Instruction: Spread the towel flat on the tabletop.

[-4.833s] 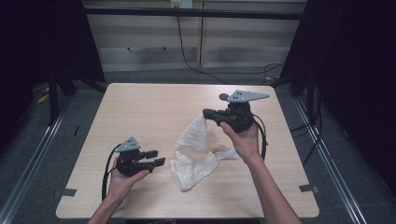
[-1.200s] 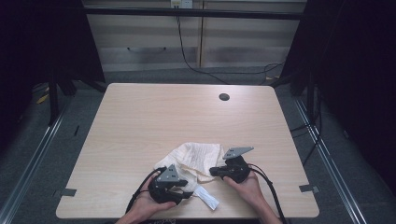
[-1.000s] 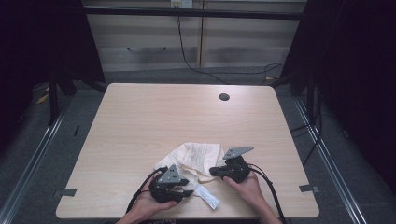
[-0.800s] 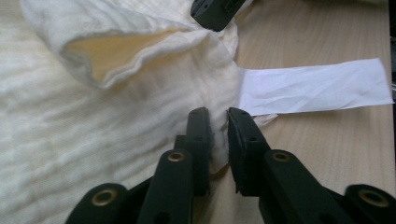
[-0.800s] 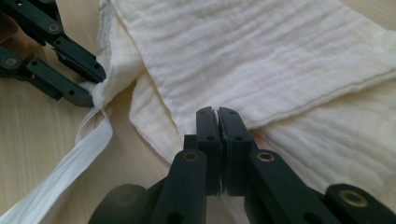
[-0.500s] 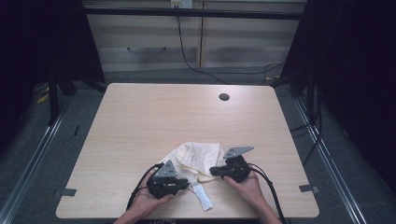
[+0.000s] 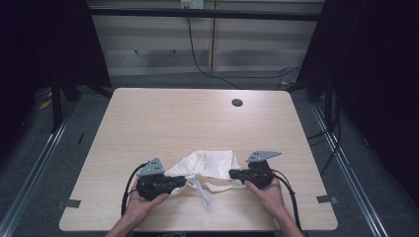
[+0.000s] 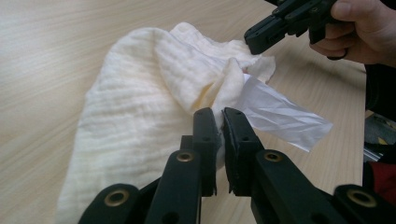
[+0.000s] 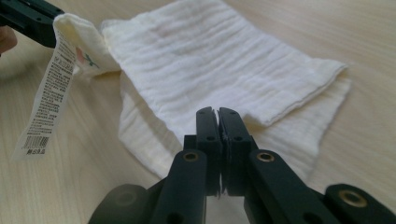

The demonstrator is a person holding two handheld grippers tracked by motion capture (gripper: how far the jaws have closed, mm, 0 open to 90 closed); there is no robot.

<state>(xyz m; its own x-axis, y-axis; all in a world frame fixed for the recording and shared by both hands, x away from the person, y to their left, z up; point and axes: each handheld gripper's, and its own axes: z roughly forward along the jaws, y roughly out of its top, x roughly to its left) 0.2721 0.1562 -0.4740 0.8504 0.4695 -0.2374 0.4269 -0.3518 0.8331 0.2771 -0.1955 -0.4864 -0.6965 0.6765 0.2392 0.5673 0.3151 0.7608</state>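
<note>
A cream muslin cloth (image 7: pixel 210 164) lies crumpled at the near middle of the wooden table (image 7: pixel 173 118). My left gripper (image 7: pixel 184 181) is shut on its left corner, lifted slightly, where a white care label (image 7: pixel 201 191) hangs. In the left gripper view the jaws (image 8: pixel 219 116) pinch the bunched corner of the cloth (image 8: pixel 140 107) beside the label (image 8: pixel 280 116). My right gripper (image 7: pixel 231 174) is shut on the cloth's right edge. The right gripper view has its jaws (image 9: pixel 217 114) closed over the folded cloth (image 9: pixel 224 56), with the label (image 9: pixel 46 98) dangling from the left gripper (image 9: pixel 44 28).
A dark round grommet hole (image 7: pixel 237 102) sits at the table's far right. The right gripper (image 8: pixel 261 35) and its hand (image 8: pixel 359 28) show at the top right of the left gripper view. Cables trail from both grippers toward the near edge.
The left gripper has drawn the cloth corner and label leftward and slightly away from the near edge. The right gripper has stayed still. Earlier the cloth was spread mid-table.
</note>
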